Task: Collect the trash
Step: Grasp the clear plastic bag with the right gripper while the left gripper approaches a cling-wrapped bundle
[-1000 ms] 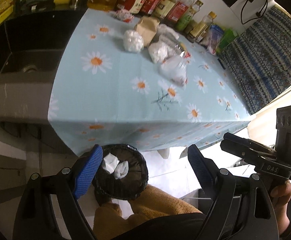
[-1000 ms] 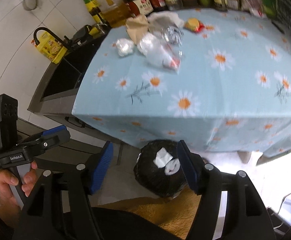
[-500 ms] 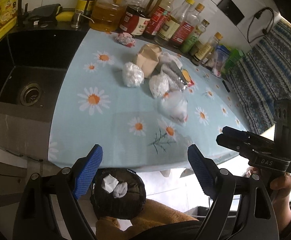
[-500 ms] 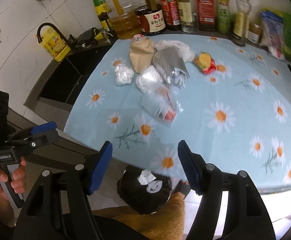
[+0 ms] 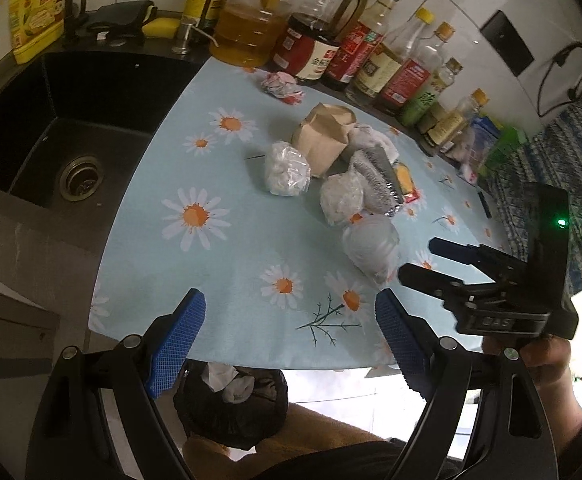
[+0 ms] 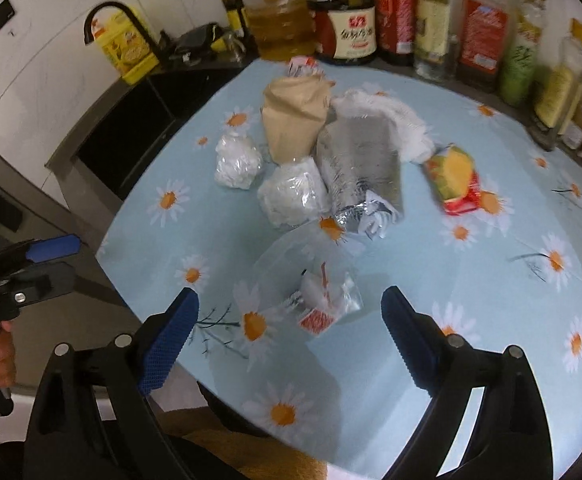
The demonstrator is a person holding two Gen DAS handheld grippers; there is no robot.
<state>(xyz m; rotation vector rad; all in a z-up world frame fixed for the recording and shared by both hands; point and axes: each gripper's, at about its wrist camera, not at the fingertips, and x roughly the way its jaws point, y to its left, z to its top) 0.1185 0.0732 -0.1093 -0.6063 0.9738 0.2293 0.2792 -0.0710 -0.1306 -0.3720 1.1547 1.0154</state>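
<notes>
- Your right gripper (image 6: 289,316) hangs over the near part of the tabletop (image 6: 471,300). Its jaws are opening and its blue pads touch nothing.
- The clear plastic bag (image 6: 311,280) with a red-printed scrap inside lies flat on the daisy cloth, in the gap between those jaws as the right wrist camera sees it, but below them and not gripped.
- Your left gripper (image 5: 287,336) is released too, jaws wide and empty, hovering over the tabletop's near edge.
- Taking the brown paper bag (image 6: 295,116) as your landmark: a crumpled white wad (image 6: 238,162) sits just to its left, and a second plastic-wrapped wad (image 6: 293,196) lies just in front of it.
- A silver foil pouch (image 6: 361,168) lies against the paper bag's right side, with white tissue (image 6: 391,116) behind the pouch.
- A yellow and red wrapper (image 6: 457,176) rests further right of the paper bag, apart from the pouch.
- A small crumpled pink wrapper (image 5: 281,84) lies behind the paper bag, near the row of bottles (image 5: 371,56).
- The black-lined trash bin (image 5: 231,408) stands on the floor below the tabletop's near edge, with white paper inside.
</notes>
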